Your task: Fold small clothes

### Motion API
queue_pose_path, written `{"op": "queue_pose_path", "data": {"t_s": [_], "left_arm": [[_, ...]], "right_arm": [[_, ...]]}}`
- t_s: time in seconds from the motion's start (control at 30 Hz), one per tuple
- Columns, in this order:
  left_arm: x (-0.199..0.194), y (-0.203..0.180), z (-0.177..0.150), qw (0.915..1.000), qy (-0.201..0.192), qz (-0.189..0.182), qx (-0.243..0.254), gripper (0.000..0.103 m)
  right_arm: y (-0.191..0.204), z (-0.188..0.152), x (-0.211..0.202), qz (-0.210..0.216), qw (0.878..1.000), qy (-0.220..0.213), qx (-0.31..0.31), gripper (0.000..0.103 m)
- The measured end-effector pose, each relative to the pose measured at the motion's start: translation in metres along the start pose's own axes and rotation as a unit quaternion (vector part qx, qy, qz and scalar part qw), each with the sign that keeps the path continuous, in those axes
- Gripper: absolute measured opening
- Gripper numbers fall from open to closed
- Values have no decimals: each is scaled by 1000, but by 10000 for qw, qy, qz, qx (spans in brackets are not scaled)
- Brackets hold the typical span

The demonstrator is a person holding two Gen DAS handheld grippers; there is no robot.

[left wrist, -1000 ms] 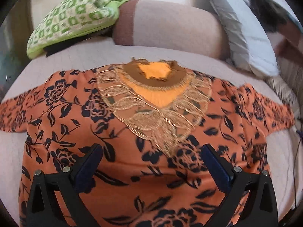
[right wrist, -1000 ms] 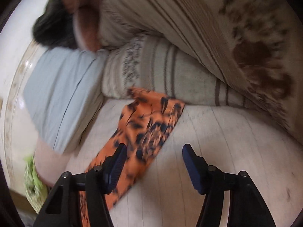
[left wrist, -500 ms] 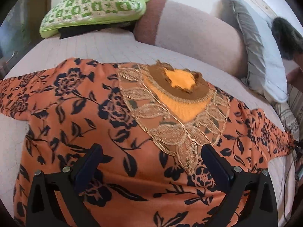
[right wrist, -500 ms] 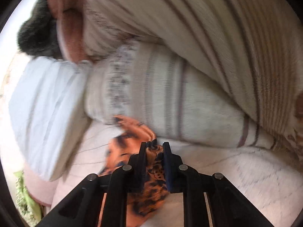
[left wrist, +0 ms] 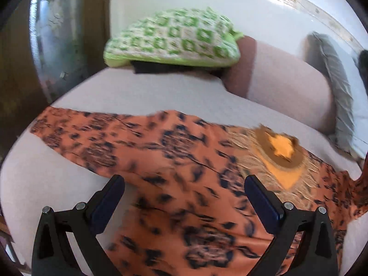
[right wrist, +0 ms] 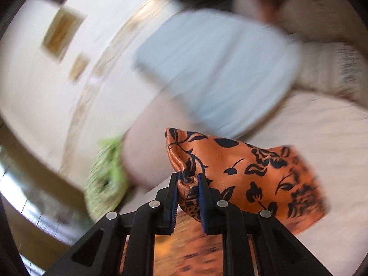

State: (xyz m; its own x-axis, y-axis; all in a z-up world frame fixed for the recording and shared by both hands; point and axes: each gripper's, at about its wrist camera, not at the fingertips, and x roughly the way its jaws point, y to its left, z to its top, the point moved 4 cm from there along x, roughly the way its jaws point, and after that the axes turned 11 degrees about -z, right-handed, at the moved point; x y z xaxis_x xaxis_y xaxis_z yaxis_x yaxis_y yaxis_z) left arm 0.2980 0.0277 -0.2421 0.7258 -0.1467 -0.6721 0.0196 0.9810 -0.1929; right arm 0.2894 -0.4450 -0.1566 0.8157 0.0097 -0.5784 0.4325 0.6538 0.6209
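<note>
Right gripper (right wrist: 187, 184) pinches sleeve of orange top (right wrist: 248, 174), lifted at frame centre. Left gripper (left wrist: 184, 195) spread wide over the top (left wrist: 184, 161), spread on bed (left wrist: 161, 92) across lower frame.

No readable text showing anywhere, no labels, no brands, no numbers, no signs appearing in either view
</note>
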Motion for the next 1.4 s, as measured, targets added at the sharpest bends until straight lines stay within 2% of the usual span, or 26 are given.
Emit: {"op": "queue_pose_path", "data": {"t_s": [0.17, 0.3, 0.43, 0.53, 0.57, 0.6, 0.63, 0.67, 0.77, 0.9, 1.03, 1.1, 1.13, 1.17, 1.3, 1.4], "left_arm": [[-10, 52, 9, 9987, -129, 304, -395, 103], [-16, 95, 14, 9950, -155, 497, -854, 103], [-23, 138, 12, 9885, -155, 751, -1304, 103], [-24, 165, 7, 9835, -90, 866, -1589, 103], [-25, 172, 5, 9822, -72, 918, -1636, 103], [-24, 177, 5, 9814, -58, 957, -1661, 103], [-24, 181, 4, 9808, -47, 1003, -1670, 103], [-25, 184, 3, 9804, -41, 1046, -1671, 103], [-22, 188, 3, 9801, 10, 1067, -1673, 103], [-15, 182, 1, 9813, 165, 1073, -1591, 103], [-6, 164, -1, 9854, 299, 1009, -1339, 103], [-1, 151, -2, 9880, 367, 921, -1183, 103], [2, 143, -2, 9896, 398, 867, -1079, 103], [6, 134, -2, 9911, 429, 805, -967, 103], [18, 100, -3, 9946, 516, 744, -507, 103], [32, 80, -5, 9947, 645, 764, -244, 103]], "right_arm": [[115, -73, 39, 790, 9947, 610, -258, 16], [194, -149, 79, 1248, 9846, 1173, -344, 16], [252, -230, 118, 1462, 9733, 1704, -484, 16], [280, -288, 146, 1271, 9673, 2082, -694, 23], [288, -302, 156, 1118, 9655, 2207, -812, 27], [294, -316, 165, 1028, 9622, 2347, -927, 41], [299, -324, 171, 1025, 9587, 2458, -1000, 69], [302, -332, 175, 1051, 9570, 2487, -1058, 79], [298, -331, 167, 1051, 9611, 2185, -1324, 81], [275, -300, 140, 760, 9680, 1617, -1762, 81], [233, -270, 120, 217, 9666, 1295, -2203, 80], [200, -251, 113, -146, 9642, 1131, -2393, 79], [183, -243, 112, -278, 9647, 1068, -2392, 75], [170, -235, 110, -351, 9657, 1043, -2351, 66], [95, -188, 114, -843, 9756, 1013, -1758, 43], [56, -162, 123, -957, 9818, 1069, -1241, 41]]}}
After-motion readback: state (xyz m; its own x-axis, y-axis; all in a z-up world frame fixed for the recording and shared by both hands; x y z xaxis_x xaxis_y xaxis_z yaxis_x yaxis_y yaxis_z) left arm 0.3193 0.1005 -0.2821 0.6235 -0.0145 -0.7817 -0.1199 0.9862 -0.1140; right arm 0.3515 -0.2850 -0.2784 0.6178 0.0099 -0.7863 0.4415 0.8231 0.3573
